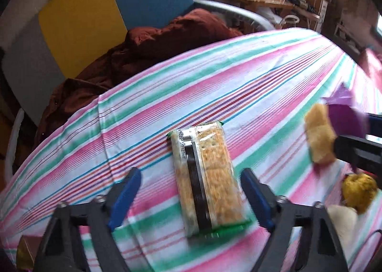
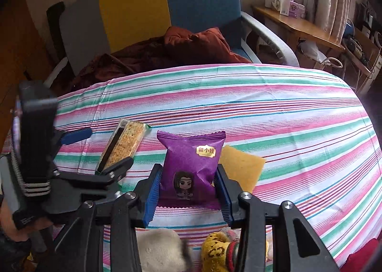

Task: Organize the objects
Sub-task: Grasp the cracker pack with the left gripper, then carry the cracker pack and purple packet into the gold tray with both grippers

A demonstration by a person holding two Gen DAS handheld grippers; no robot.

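Observation:
A clear-wrapped cracker pack (image 1: 206,176) lies on the striped tablecloth (image 1: 238,76), between the fingers of my open left gripper (image 1: 191,190); the fingers do not touch it. The pack also shows in the right wrist view (image 2: 124,144), beside the left gripper (image 2: 95,147). My right gripper (image 2: 188,184) is shut on a purple snack packet (image 2: 189,166), held upright above the cloth. In the left wrist view the purple packet (image 1: 343,119) shows blurred at the right edge. A yellow flat piece (image 2: 241,168) lies just behind the packet, and shows as a yellow lump (image 1: 318,138).
A yellow patterned sock (image 2: 216,250) and a beige cloth (image 2: 162,250) lie at the near edge under my right gripper. A chair with a rust-brown garment (image 2: 191,49) stands behind the table. A wooden shelf with boxes (image 2: 284,2) is at the back right.

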